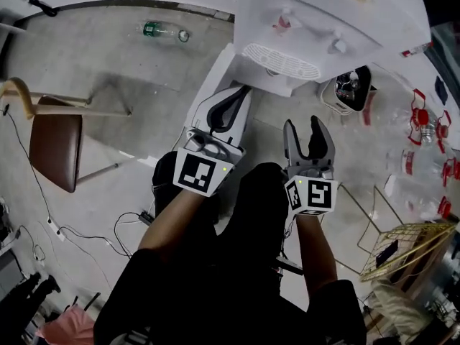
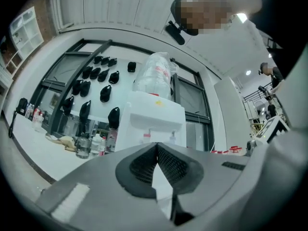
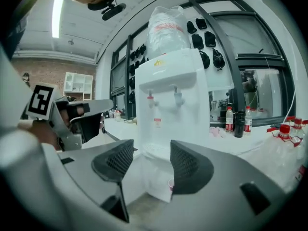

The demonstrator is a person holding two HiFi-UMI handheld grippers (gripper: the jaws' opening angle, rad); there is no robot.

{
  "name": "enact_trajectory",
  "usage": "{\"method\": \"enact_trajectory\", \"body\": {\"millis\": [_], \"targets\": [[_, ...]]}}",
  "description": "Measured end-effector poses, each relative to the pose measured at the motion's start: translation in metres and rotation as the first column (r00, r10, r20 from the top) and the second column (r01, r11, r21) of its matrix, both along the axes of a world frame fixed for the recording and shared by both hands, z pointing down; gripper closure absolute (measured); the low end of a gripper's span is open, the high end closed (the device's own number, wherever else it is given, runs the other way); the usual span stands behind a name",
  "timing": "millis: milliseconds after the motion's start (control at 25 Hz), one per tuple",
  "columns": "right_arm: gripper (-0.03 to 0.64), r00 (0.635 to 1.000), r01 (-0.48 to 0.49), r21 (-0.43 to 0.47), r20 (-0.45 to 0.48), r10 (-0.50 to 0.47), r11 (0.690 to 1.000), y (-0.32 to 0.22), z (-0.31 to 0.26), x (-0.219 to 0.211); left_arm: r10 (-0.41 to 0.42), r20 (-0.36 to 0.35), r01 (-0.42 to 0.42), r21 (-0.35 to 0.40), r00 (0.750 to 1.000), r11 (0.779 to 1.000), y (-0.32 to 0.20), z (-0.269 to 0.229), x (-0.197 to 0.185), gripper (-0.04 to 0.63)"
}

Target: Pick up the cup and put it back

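The water dispenser (image 1: 309,20) carries one big clear upturned bottle (image 3: 168,25) on top; what is in it cannot be told. It has two taps over a drip tray. Just right of the dispenser stands a dark bin (image 1: 352,86) with clear plastic bottles in it. A small pink cup (image 3: 171,184) appears to sit low at the dispenser's foot. The left gripper (image 1: 243,92) has its claw pressed together on nothing, in front of the dispenser's left edge. The right gripper (image 1: 302,124) has its claw spread and empty, facing the dispenser's front, with the cup showing beside one pad. One bottle (image 1: 164,31) lies on the floor left of the dispenser, and one chair (image 1: 54,146) stands further left.
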State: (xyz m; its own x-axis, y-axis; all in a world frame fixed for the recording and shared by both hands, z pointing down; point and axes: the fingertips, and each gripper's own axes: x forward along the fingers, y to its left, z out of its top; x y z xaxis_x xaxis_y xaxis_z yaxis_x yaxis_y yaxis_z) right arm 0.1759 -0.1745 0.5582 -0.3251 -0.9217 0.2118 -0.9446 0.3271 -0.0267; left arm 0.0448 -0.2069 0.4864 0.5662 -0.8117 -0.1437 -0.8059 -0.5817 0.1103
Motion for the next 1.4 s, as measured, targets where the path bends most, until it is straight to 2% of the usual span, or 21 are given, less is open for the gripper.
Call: {"method": "enact_trajectory", "body": {"millis": [160,360,760,1080,1400], "targets": [[0.387,1.0,0.021,0.029,-0.015,-0.02,0.999,-0.011,0.048,-0.006,0.013,0.008,-0.014,0.051,1.0,0.999,-0.011,0.033,0.006,0.589],[0.387,1.0,0.01,0.018,0.008,-0.01,1.0,-0.026,0.091,-0.009,0.013,-0.017,-0.013,0.033,1.0,0.999,-0.016,0.063,0.003,0.589],[0.382,0.999,-0.03,-0.045,-0.037,0.028,0.999,-0.07,0.152,0.001,0.004,-0.007,-0.003,0.023,1.0,1.0,-0.024,0.083,0.0,0.589],[0.371,0.997,-0.052,-0.147,-0.058,0.044,0.988,-0.117,0.224,-0.002,0.014,-0.006,-0.014,0.009,1.0,1.0,-0.04,0.094,-0.001,0.589],[0.344,0.994,-0.086,-0.26,-0.084,0.066,0.962,-0.158,0.296,-0.004,0.019,-0.018,-0.02,-0.019,1.0,1.0,-0.054,0.105,-0.002,0.589]]}}
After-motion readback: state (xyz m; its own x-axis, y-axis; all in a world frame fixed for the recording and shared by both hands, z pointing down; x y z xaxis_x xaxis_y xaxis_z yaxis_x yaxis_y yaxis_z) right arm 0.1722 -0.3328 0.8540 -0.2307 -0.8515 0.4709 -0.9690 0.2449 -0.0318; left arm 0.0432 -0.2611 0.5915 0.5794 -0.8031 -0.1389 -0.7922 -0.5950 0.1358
